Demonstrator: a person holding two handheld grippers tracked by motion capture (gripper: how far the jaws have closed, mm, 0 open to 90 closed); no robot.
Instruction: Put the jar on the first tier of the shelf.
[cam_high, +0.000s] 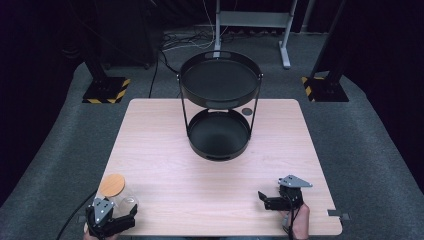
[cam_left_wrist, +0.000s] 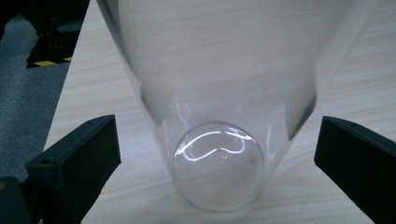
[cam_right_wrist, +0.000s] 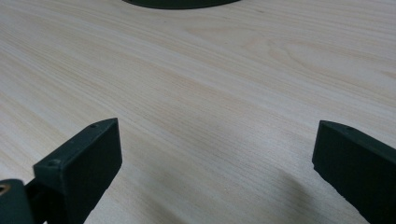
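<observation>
While the person's hands sit at the near edge of the surface (cam_high: 165, 175), the high view shows a clear glass jar (cam_high: 120, 197) with a round wooden lid (cam_high: 111, 185) standing at the near left corner, the left gripper (cam_high: 116, 220) right behind it. The right gripper (cam_high: 270, 200) rests over bare wood at the near right, well apart from the jar. A black two-tier stand (cam_high: 220, 107) occupies the far middle, both trays looking empty.

In the left gripper view, the jar (cam_left_wrist: 219, 116) rises upright between the two black jaws, which stand wide open on either side with gaps to the glass. Its wall is clear and smooth, its thick round base (cam_left_wrist: 218, 161) catching curved highlights, and nothing appears to be inside.

In the right gripper view, the jaws are spread open over plain wood grain, with the dark edge of the stand (cam_right_wrist: 182, 3) at the top.

I judge the step to be the approach for a grasp; next, the left jaws need to close squarely and gently on the slippery glass.
</observation>
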